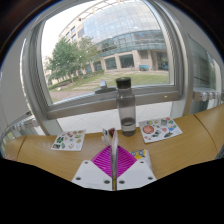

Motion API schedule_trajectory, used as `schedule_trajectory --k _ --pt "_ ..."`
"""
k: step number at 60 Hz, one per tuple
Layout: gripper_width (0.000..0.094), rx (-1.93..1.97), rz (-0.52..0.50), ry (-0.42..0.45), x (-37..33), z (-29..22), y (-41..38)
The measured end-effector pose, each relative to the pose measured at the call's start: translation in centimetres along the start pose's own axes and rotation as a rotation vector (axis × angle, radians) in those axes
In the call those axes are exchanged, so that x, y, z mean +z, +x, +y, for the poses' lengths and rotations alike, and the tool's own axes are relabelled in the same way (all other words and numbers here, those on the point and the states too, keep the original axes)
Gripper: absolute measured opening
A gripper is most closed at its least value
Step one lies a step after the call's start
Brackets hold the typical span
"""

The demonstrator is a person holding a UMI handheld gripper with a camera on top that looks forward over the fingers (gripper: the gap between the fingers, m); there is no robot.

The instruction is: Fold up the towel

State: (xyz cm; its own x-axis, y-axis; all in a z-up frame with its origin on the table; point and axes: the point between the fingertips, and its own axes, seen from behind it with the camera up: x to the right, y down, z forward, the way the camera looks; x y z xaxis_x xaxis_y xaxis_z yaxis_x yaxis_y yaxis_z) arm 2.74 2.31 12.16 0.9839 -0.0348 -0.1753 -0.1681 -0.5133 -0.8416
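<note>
My gripper [113,150] is shut: the two magenta pads [103,160] meet along the middle line with no gap. A thin pale strip [114,140] shows right at the fingertips; I cannot tell whether it is cloth. No towel shows anywhere else. The gripper is held above a wooden table [40,152], pointing at the window.
A clear plastic bottle [126,108] with a dark cap stands just beyond the fingers, near the window sill. Sticker sheets lie on the table to the left [68,141] and right [160,128]. A large window [110,45] fills the back.
</note>
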Motion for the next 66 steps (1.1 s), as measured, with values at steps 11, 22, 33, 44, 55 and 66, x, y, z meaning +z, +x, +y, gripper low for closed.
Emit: schedule_trajectory --k 11,22,33,44,55,66 --pt "0.003 0.014 0.077 -0.104 2.6 3.7 10.2" --pt "0.0453 -0.017 0.194 -0.151 4.4 6.8 18.2" --pt "0.058 -0.05 0.216 -0.079 3.2 4.5 19.5" --pt "0.08 -0.092 0.142 0.05 -1.2 -0.9 13.1" --pt "0.0811 -0.122 0.069 0.155 -5.4 -3.2 4.1" --pt "0.082 -0.159 0.034 0.172 -7.8 -1.6 -3.1"
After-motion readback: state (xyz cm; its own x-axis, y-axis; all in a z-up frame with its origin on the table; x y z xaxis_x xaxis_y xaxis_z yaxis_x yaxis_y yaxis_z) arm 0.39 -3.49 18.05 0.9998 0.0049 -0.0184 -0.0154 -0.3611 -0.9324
